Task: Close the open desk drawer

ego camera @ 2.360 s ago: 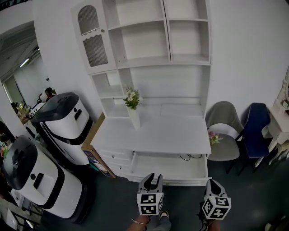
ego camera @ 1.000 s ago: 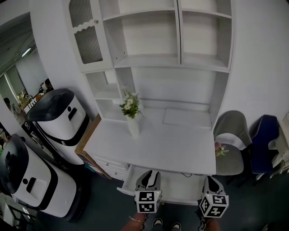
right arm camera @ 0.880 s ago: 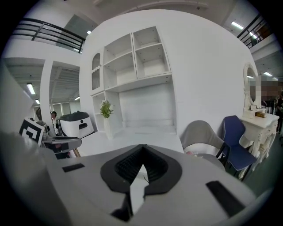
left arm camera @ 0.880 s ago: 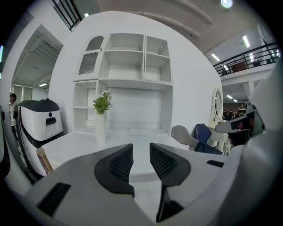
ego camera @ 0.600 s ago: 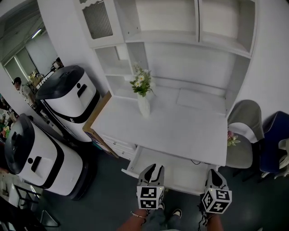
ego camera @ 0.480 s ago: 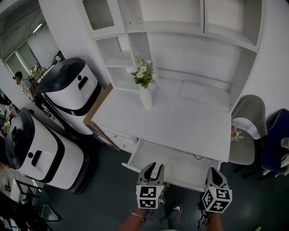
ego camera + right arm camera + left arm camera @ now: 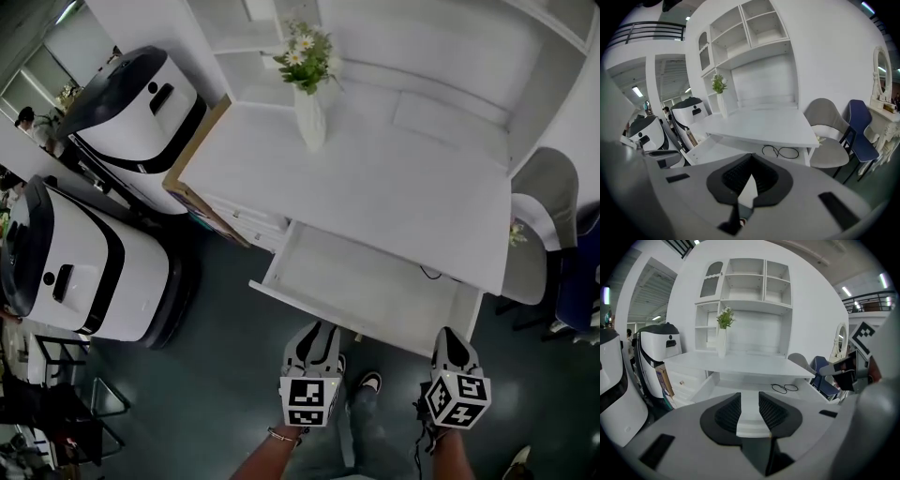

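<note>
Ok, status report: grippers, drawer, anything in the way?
Left gripper open, right gripper shut, both empty. Wide white desk drawer open, untouched, grippers short of its front. Black cable loop at its rear, under the white desktop.

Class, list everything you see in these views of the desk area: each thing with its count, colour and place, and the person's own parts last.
Desk: one, white, centre.
Drawer: one, white, pulled open under the desk top, nothing visible inside.
Vase of flowers: one, white vase with white and green blooms, on the desk's rear left.
Shelf unit: one, white, above the desk.
Cable: one, black, under the desk top.
Chairs: two, grey chair and blue chair, right of the desk.
Machines: two, white and black, left of the desk: nearer machine, farther machine.
Left tool: jaws apart, empty.
Right tool: jaws together, empty.
</note>
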Action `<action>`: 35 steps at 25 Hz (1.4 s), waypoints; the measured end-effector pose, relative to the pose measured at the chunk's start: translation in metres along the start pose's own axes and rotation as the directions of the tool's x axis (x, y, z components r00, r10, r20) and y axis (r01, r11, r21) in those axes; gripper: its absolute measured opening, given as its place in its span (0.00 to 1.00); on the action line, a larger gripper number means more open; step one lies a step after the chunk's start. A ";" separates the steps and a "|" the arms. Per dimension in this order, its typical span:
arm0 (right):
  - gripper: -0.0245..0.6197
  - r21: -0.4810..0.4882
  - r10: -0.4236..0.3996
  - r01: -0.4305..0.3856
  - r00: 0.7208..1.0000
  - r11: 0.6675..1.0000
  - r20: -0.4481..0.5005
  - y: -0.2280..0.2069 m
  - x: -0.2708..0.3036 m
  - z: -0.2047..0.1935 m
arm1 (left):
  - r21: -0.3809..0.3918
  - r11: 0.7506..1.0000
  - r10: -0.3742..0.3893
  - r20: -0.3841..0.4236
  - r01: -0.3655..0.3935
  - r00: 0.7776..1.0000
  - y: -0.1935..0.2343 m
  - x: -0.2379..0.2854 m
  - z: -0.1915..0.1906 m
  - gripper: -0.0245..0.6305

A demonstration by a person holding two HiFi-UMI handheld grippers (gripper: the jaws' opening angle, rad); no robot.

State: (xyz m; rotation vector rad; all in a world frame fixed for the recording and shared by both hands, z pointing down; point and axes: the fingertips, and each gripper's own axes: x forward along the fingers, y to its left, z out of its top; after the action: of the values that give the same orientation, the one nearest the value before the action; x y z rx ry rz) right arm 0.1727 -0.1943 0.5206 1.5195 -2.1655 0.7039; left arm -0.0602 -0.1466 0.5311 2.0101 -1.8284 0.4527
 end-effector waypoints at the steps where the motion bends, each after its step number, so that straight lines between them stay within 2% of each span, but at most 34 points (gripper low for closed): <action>1: 0.05 -0.004 0.002 -0.002 1.000 1.000 -0.011 0.001 0.002 -0.005 | 0.003 1.000 -0.001 -0.005 0.001 1.000 0.001 0.000 -0.006 0.24; 11: 0.05 -0.052 0.022 -0.025 0.998 0.998 -0.064 0.017 0.022 -0.022 | -0.011 1.000 -0.013 -0.028 0.013 1.000 0.013 0.006 -0.037 0.24; 25: 0.05 -0.068 -0.023 0.015 0.994 0.998 -0.111 0.006 0.036 -0.037 | 0.105 0.992 -0.060 -0.078 0.068 0.995 0.018 0.030 -0.065 0.24; 35: 0.05 -0.059 -0.040 0.033 0.991 0.998 -0.127 0.004 0.040 -0.039 | 0.102 0.992 -0.067 -0.067 0.073 0.996 0.023 0.039 -0.062 0.24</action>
State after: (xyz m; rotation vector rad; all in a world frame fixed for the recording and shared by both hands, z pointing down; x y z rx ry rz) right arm 0.1569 -0.1990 0.5738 1.4407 -2.0407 0.7017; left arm -0.0784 -0.1517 0.6058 2.0965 -1.7232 0.5960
